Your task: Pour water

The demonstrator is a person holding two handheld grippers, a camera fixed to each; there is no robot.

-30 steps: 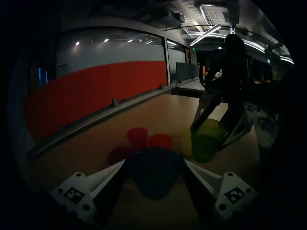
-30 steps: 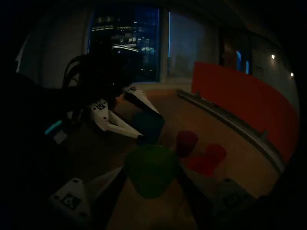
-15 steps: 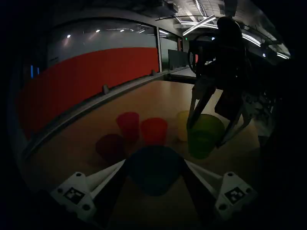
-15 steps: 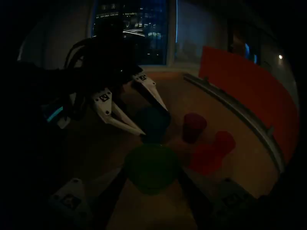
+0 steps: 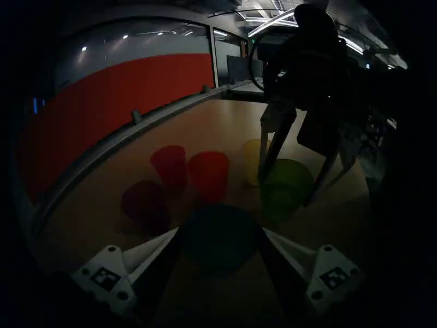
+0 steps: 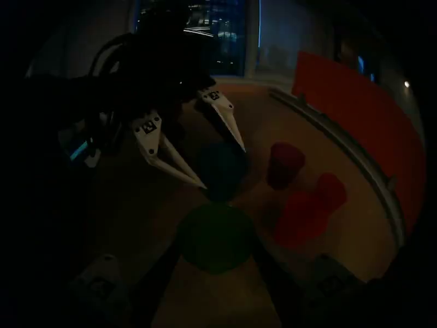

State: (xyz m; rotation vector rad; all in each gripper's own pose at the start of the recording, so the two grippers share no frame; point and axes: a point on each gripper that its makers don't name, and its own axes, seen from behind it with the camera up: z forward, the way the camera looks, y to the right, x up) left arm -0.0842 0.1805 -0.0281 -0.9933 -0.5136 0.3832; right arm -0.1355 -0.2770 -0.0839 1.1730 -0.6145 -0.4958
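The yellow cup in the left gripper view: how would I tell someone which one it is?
Find the long wooden table beside the red wall panel. Among the cups standing mid-table, the yellow cup is right of the red cups, just behind the green cup held in the right gripper. It is the only yellow one, and no gripper holds it.

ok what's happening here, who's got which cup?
A person works two handheld grippers over a wooden table in a dim room. The left gripper is shut on a blue cup, the right gripper on a green cup, both held upright and close together. No pouring shows yet. Three red cups and a yellow cup stand on the table beyond.
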